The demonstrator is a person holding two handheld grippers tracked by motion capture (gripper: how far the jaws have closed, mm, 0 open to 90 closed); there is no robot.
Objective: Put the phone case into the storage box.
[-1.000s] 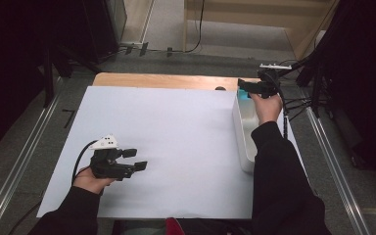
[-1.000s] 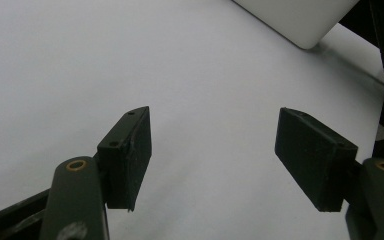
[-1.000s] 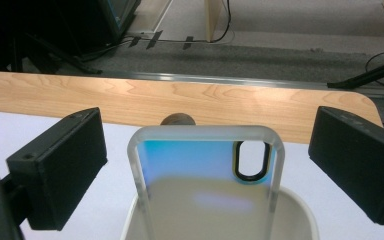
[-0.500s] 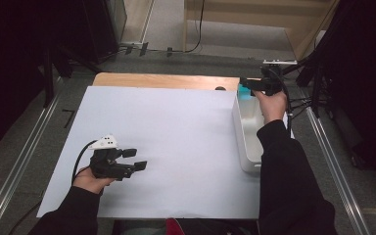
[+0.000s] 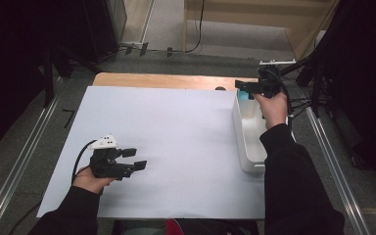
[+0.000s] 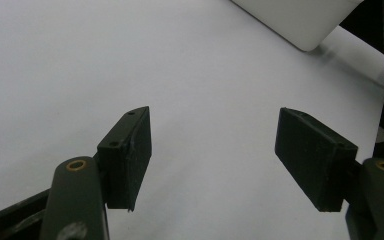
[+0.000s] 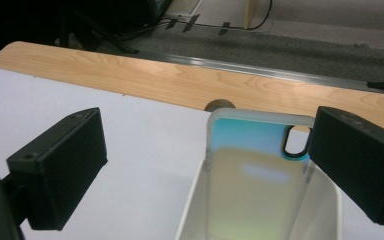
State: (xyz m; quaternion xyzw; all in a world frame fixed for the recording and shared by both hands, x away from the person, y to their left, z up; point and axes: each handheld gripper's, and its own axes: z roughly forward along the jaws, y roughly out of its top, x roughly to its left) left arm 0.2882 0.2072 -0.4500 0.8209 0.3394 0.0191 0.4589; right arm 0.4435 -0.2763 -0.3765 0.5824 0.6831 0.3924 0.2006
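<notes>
Black sleeves, black two-jaw grippers

The left gripper (image 5: 127,159) carries a grey three-cornered plate and black cable; the right gripper (image 5: 247,87) has blocky matte pads (image 7: 60,165) and brass-ringed screws.

A wooden bench (image 5: 161,81) is being covered almost wholly by a large white sheet (image 5: 176,147), with only a strip of bare wood being left exposed along the far edge. A white rectangular bin (image 5: 247,142) is being carried at the sheet's right side, its length running from the far edge toward the near one. A small dark round spot (image 7: 219,105) is being shown on the wood just beyond the bin's far end.
</notes>
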